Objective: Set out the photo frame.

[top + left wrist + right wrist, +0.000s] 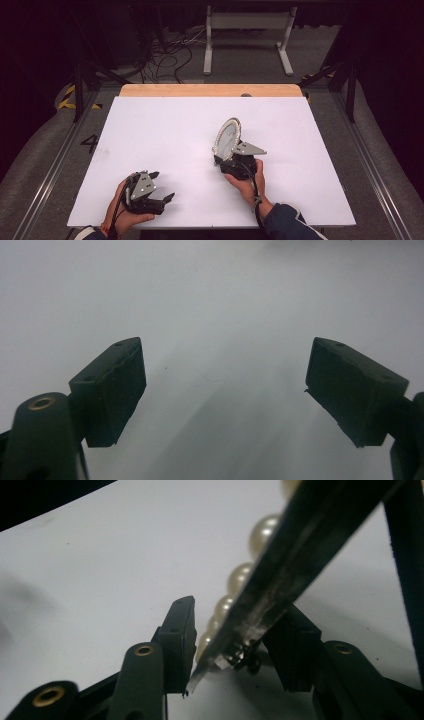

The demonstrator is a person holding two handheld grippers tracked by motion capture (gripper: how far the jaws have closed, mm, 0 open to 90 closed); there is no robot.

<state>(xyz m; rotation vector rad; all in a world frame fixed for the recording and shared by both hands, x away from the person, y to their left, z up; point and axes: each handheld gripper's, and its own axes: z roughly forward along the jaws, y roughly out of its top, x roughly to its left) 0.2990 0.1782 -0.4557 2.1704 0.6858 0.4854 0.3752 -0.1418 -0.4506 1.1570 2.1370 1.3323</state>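
While the left claw (pixel 161 186) rested spread and empty low on the left of the white worktop (pixel 165 125), the right claw (pixel 226 159) sat right of centre, clenched on the lower edge of a pearl-rimmed oval mirror (pixel 227 138). That mirror stood tilted above the worktop, its pearl rim (pixel 239 577) between the pads.

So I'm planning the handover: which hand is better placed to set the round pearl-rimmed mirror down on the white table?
Right. The right gripper already has the round pearl-rimmed mirror upright between its jaws, while the left gripper is open and apart near the white table's front edge.
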